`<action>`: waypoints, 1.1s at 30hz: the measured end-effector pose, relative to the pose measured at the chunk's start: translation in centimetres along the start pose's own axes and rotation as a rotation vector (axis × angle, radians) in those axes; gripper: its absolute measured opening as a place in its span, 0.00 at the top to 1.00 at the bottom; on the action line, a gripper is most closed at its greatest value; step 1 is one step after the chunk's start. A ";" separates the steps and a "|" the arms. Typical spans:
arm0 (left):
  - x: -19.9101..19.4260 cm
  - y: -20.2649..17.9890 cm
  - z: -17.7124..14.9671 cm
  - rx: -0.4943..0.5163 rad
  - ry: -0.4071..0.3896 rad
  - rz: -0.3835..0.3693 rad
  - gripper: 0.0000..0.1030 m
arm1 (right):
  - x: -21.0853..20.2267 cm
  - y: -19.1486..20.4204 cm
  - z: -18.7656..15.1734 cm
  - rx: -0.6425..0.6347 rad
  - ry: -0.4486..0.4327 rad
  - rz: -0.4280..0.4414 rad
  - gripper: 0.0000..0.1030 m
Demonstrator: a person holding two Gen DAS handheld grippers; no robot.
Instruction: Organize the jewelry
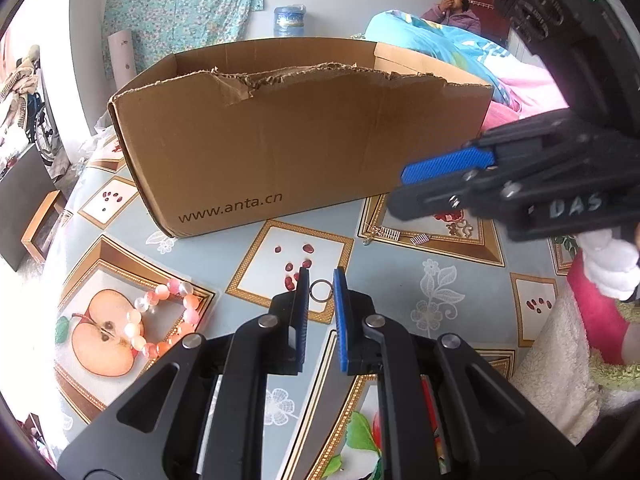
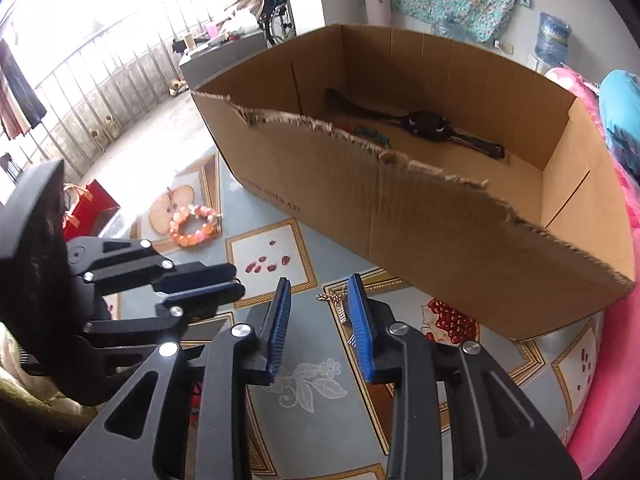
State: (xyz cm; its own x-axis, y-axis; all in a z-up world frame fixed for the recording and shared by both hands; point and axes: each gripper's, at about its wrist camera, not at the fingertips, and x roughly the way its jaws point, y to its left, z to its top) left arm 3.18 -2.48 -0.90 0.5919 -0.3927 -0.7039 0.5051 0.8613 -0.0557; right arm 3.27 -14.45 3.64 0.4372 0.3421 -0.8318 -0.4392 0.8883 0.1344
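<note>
A small silver ring [image 1: 321, 291] lies on the tablecloth between the tips of my left gripper [image 1: 321, 280], whose jaws stand slightly apart around it without clamping. A pink bead bracelet [image 1: 160, 322] lies to the left on the apple print; it also shows in the right wrist view [image 2: 195, 225]. Two small earrings [image 1: 390, 233] lie by the cardboard box [image 1: 296, 136]. My right gripper [image 2: 318, 292] is open and empty above the cloth, over a gold chain piece [image 2: 338, 300]. Inside the box [image 2: 440, 208] lie a dark watch-like item [image 2: 426, 124] and a green bead piece [image 2: 370, 133].
The torn-edged box fills the back of the round table [image 1: 400, 288]. My right gripper hangs at the right in the left wrist view [image 1: 404, 188]. A bed with pink and blue bedding [image 1: 460, 46] and a seated person [image 1: 454, 6] are behind. A red bag [image 2: 94, 204] stands on the floor.
</note>
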 end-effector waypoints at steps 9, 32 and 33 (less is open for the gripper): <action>-0.1 0.4 0.0 -0.010 0.004 -0.011 0.89 | 3.7 0.5 -0.8 -0.080 0.068 -0.069 0.77; -6.1 -1.4 1.2 0.008 -0.132 0.029 0.89 | -4.9 1.0 -0.2 0.021 -0.167 -0.012 0.97; -6.5 -1.7 1.6 0.010 -0.149 0.032 0.89 | -5.8 0.8 0.2 0.018 -0.190 -0.005 0.97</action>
State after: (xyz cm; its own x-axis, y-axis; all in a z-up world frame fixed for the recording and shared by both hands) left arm -0.57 -1.90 4.91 0.6942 -0.4096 -0.5918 0.4903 0.8711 -0.0277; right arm 0.50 -15.64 8.65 0.5805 0.3880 -0.7159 -0.4233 0.8948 0.1417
